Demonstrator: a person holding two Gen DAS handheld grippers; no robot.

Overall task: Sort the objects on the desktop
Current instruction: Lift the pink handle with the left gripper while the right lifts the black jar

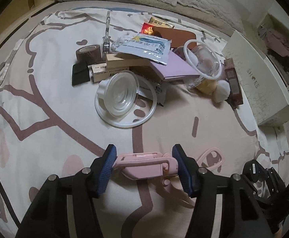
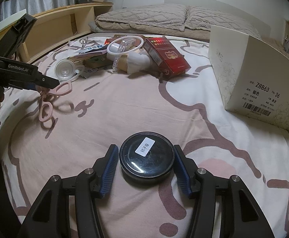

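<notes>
My left gripper (image 1: 144, 165) is shut on a pink folding plastic holder (image 1: 144, 166) and holds it just above the bed sheet; its pink loops hang below the gripper in the right wrist view (image 2: 45, 112). My right gripper (image 2: 145, 163) has its pads against both sides of a round black tin (image 2: 146, 156) with a white label, which rests on the sheet. A heap of objects lies farther up the bed: a clear round lid (image 1: 117, 95), a white ring (image 1: 203, 61), a purple booklet (image 1: 176, 69), a red box (image 2: 165, 54).
An open white shoe box (image 2: 259, 79) stands at the right side of the bed. A folded beige blanket (image 2: 144, 17) lies at the head end. A wooden shelf headboard (image 2: 55, 27) runs along the left. The left gripper body (image 2: 15, 73) shows at the left.
</notes>
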